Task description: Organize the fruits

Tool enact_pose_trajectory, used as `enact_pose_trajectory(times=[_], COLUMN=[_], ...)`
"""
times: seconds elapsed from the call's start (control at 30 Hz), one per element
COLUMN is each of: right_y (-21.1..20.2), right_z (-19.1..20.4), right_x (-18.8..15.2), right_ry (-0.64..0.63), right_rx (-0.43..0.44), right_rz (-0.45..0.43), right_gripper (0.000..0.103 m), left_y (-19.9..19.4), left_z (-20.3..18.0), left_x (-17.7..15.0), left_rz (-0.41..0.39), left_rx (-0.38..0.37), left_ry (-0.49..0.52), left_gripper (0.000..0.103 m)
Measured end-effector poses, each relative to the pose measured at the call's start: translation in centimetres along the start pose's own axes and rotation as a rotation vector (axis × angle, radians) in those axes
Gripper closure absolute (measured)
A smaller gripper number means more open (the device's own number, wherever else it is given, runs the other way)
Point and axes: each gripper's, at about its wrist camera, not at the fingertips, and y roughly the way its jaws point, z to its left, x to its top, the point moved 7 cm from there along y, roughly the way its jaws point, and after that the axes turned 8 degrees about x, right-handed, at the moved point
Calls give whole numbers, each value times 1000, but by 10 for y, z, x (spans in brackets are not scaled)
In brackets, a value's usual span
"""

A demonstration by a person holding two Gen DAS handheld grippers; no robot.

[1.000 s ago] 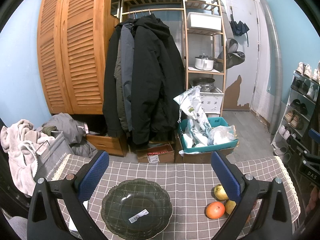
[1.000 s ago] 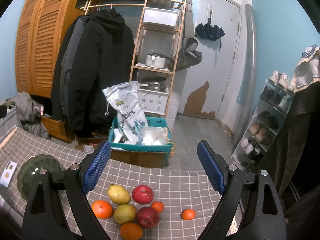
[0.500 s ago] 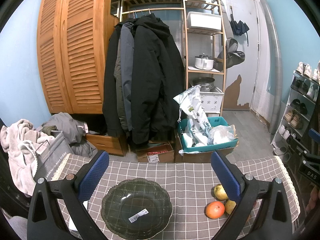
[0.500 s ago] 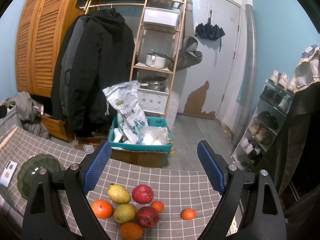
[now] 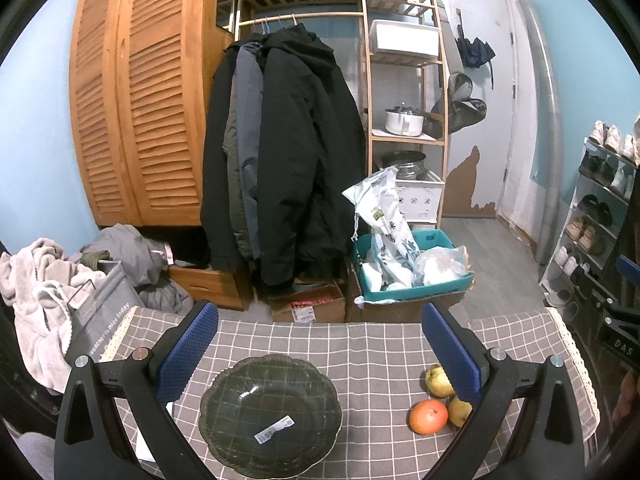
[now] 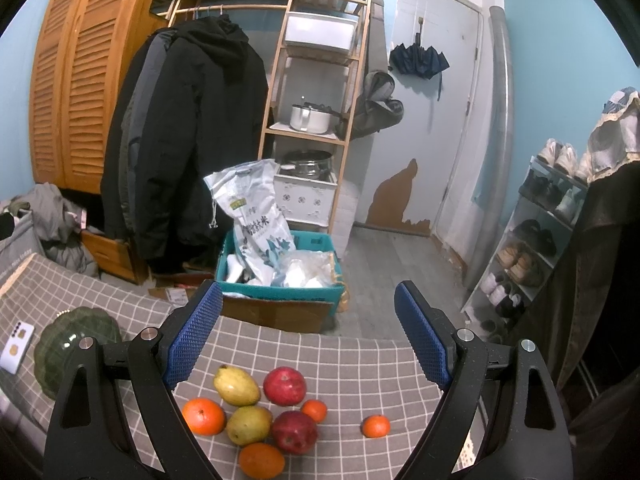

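A dark green scalloped plate (image 5: 271, 412) with a white sticker lies on the checked tablecloth, right under my open left gripper (image 5: 320, 354). It also shows at the left of the right wrist view as the plate (image 6: 76, 344). A cluster of fruit sits under my open right gripper (image 6: 308, 336): two yellow pears (image 6: 235, 385), two red apples (image 6: 285, 385), a big orange (image 6: 203, 416), another orange (image 6: 261, 460), and two small tangerines (image 6: 376, 426). In the left wrist view an orange (image 5: 428, 417) and a pear (image 5: 438, 376) appear beside the right finger.
A white phone (image 6: 16, 346) lies left of the plate. Past the table's far edge stand a teal crate (image 6: 280, 280) with a rice bag, hanging coats (image 5: 280, 160), a wooden shelf (image 6: 312, 92), a laundry pile (image 5: 36, 292) and a shoe rack (image 6: 536, 248).
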Motion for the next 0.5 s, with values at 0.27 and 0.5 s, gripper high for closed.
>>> enact_pose_trajectory(times=[0.27, 0.5], right_y=[5, 2], right_z=[-7, -11], right_x=[-9, -12], right_ry=[14, 34], right_rx=[0, 6], right_rz=[9, 12], right_gripper=[17, 17], left_y=[8, 7], left_z=[-9, -12], left_x=[-8, -9], left_rz=[23, 20], left_rx=[-6, -7], left_ry=[26, 27], left_gripper=[0, 0])
